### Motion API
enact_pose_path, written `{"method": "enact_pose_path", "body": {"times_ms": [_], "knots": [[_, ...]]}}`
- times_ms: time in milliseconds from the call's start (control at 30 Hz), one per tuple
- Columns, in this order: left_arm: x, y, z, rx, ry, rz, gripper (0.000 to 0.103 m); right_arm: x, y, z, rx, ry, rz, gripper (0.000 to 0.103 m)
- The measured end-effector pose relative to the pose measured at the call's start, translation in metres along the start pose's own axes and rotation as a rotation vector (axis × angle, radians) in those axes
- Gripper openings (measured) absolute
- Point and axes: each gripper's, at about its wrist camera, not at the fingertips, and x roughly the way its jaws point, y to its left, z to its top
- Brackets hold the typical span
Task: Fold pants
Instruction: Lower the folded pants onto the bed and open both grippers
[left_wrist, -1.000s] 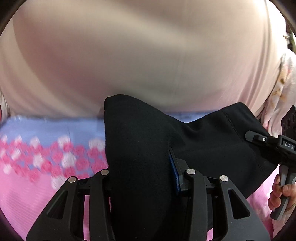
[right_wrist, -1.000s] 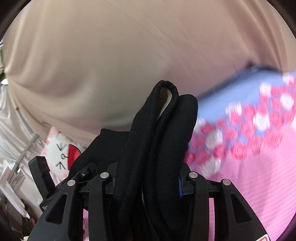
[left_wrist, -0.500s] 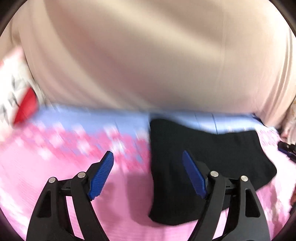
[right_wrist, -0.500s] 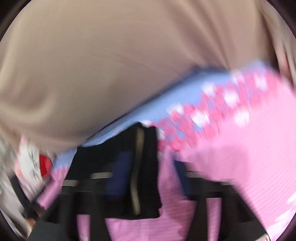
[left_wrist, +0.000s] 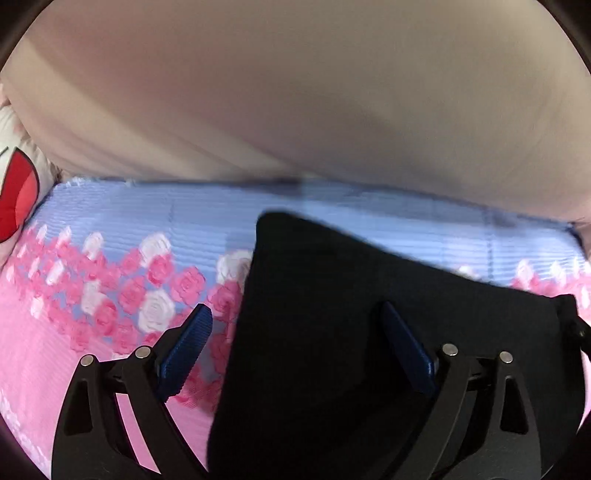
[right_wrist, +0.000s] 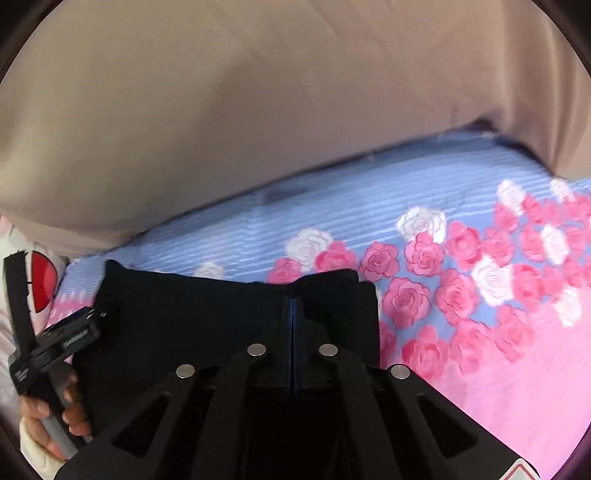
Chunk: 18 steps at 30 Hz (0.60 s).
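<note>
The black pants (left_wrist: 461, 306) lie folded flat on the rose-print bedspread (left_wrist: 110, 229). My left gripper (left_wrist: 295, 310) hovers over their left edge. Its jaws are opening wide, and the blue pads (left_wrist: 184, 347) touch no cloth. In the right wrist view the pants (right_wrist: 184, 306) spread out below my right gripper (right_wrist: 291, 301). It is shut, pad against pad, with nothing between them, just above the fold's right end. A hand (right_wrist: 37, 410) holds the left tool's handle at the pants' left side.
A beige cloth wall (left_wrist: 295, 92) rises right behind the bed's far blue strip (right_wrist: 332, 206). A white cushion with a red shape (left_wrist: 14, 192) sits at the left edge. Pink bedspread (right_wrist: 517, 369) stretches to the right of the pants.
Both grippers were shut on raised black cloth. The pants now lie flat on the bed, released. The left jaws have spread wide and the right jaws have shut empty.
</note>
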Motion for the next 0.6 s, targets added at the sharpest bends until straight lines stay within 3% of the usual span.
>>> {"method": "enact_pose_path", "body": {"times_ms": [100, 200, 300, 400, 467, 533, 600], "knots": [[-0.051, 0.003, -0.013, 0.054, -0.109, -0.042, 0.09, -0.052, 0.025, -0.025, -0.083, -0.061, 0.082, 0.005], [-0.082, 0.006, -0.039, 0.071, -0.132, -0.052, 0.093, -0.066, 0.033, -0.061, -0.146, -0.018, 0.075, 0.005], [-0.076, 0.001, -0.077, 0.13, -0.122, -0.038, 0.093, -0.046, 0.02, -0.082, -0.15, 0.027, 0.003, 0.0], [-0.054, -0.004, -0.095, 0.188, -0.091, 0.012, 0.089, -0.059, 0.003, -0.08, -0.035, 0.018, 0.067, 0.0], [-0.063, 0.002, -0.098, 0.148, -0.098, -0.001, 0.088, -0.089, 0.019, -0.082, -0.083, -0.043, 0.056, 0.007], [-0.074, 0.01, -0.096, 0.117, -0.099, -0.047, 0.088, -0.105, 0.029, -0.088, -0.111, -0.067, 0.071, 0.007], [-0.078, 0.014, -0.101, 0.102, -0.095, -0.031, 0.089, -0.104, 0.029, -0.095, -0.134, -0.061, 0.033, 0.007]]}}
